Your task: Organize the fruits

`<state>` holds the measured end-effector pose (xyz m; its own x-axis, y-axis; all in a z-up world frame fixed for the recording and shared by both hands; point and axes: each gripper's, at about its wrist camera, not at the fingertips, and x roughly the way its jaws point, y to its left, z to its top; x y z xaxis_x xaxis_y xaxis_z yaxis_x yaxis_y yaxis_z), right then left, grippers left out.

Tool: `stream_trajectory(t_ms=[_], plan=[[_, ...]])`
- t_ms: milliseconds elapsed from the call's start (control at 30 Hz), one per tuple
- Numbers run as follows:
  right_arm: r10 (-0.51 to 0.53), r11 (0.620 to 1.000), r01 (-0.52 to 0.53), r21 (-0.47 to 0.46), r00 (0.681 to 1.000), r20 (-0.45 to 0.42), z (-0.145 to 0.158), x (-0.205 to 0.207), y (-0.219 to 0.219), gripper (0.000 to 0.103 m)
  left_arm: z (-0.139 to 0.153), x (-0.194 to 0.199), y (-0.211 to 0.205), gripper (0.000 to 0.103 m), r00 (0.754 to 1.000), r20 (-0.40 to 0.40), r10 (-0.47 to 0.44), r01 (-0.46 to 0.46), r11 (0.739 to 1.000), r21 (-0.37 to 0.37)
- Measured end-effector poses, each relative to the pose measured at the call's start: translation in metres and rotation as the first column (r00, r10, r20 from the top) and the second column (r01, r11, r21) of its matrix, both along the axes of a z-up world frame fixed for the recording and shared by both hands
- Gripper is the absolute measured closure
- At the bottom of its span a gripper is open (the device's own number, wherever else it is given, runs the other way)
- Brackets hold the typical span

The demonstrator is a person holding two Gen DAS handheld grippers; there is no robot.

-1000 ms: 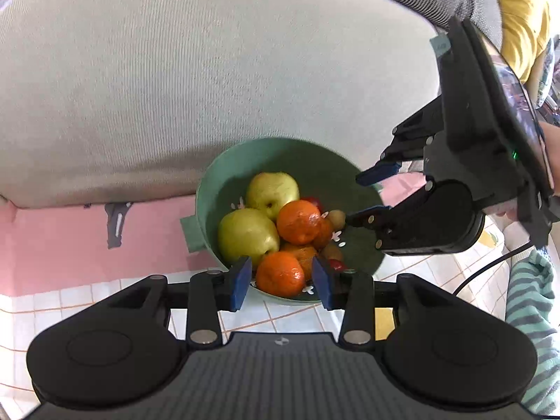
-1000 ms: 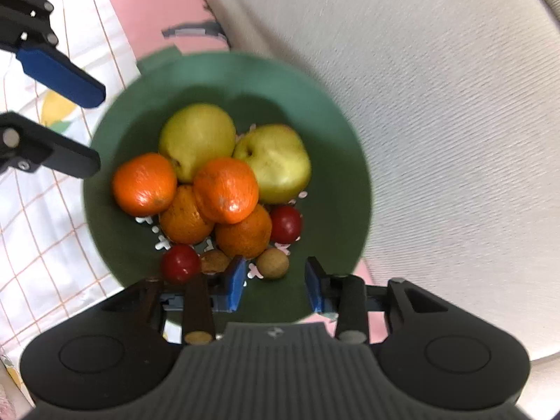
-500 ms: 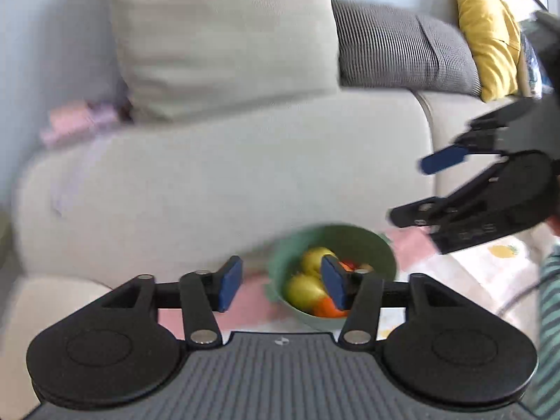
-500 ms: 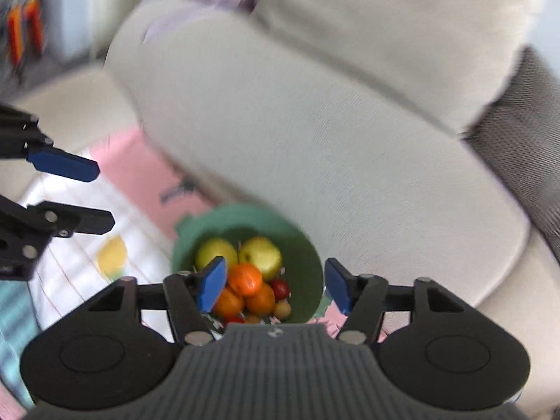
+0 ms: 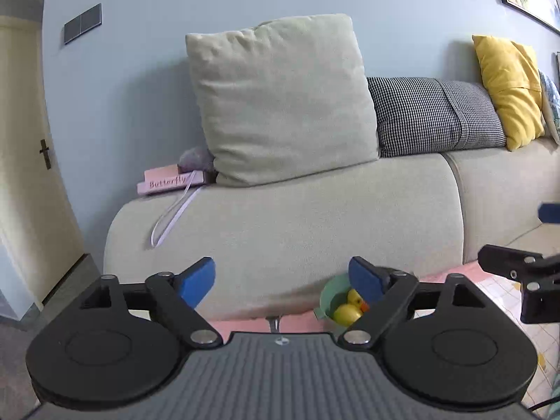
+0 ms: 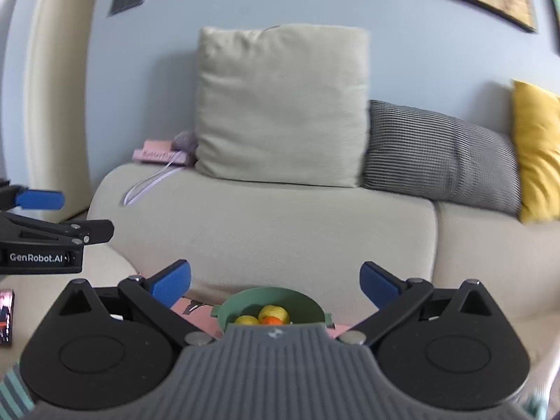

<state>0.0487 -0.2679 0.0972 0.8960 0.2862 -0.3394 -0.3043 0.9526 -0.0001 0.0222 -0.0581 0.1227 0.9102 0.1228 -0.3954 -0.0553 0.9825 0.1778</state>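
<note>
A green bowl (image 5: 330,295) holds yellow-green apples (image 5: 346,313) and oranges and stands on a pink and white cloth in front of the sofa. It also shows low in the right wrist view (image 6: 245,302), partly hidden by the gripper body. My left gripper (image 5: 281,280) is open and empty, raised well back from the bowl. My right gripper (image 6: 274,283) is open and empty, also raised above and behind the bowl. Each gripper shows at the edge of the other's view.
A beige sofa (image 5: 315,217) fills the background with a grey-green cushion (image 5: 283,101), a checked cushion (image 5: 434,115) and a yellow cushion (image 5: 507,87). A pink box (image 5: 168,182) lies on the sofa's left end. A door (image 5: 24,161) stands at the left.
Both grippers have pulled up and back from the bowl, and their jaws have opened wider. The bowl now looks small and low in both views.
</note>
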Motion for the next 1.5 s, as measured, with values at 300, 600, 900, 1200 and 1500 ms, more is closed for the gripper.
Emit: stream_trajectory(t_ms=[300, 600, 900, 1200, 1500], plan=[[-0.106, 0.994, 0.107, 0.008, 0.991, -0.081, -0.055, -0.031, 0.003, 0.004, -0.054, -0.014, -0.01, 0.002, 0.991, -0.131, 0.037, -0.035, 0.999, 0.019], [-0.148, 0.989, 0.147, -0.018, 0.973, -0.179, -0.093, -0.012, 0.001, 0.004, -0.082, -0.005, -0.016, 0.002, 0.977, -0.208, 0.054, -0.047, 0.998, 0.041], [-0.112, 0.994, 0.103, -0.049, 0.961, -0.254, -0.122, 0.01, 0.013, 0.004, -0.105, 0.007, -0.005, 0.002, 0.952, -0.299, 0.071, -0.062, 0.997, 0.039], [-0.102, 0.993, 0.085, -0.075, 0.959, -0.263, -0.128, 0.014, 0.022, 0.004, -0.11, 0.011, 0.003, 0.002, 0.944, -0.323, 0.071, -0.068, 0.997, 0.02], [-0.105, 0.993, 0.087, -0.084, 0.963, -0.248, -0.124, 0.01, 0.023, 0.004, -0.107, 0.009, 0.004, 0.002, 0.946, -0.318, 0.067, -0.067, 0.998, 0.013]])
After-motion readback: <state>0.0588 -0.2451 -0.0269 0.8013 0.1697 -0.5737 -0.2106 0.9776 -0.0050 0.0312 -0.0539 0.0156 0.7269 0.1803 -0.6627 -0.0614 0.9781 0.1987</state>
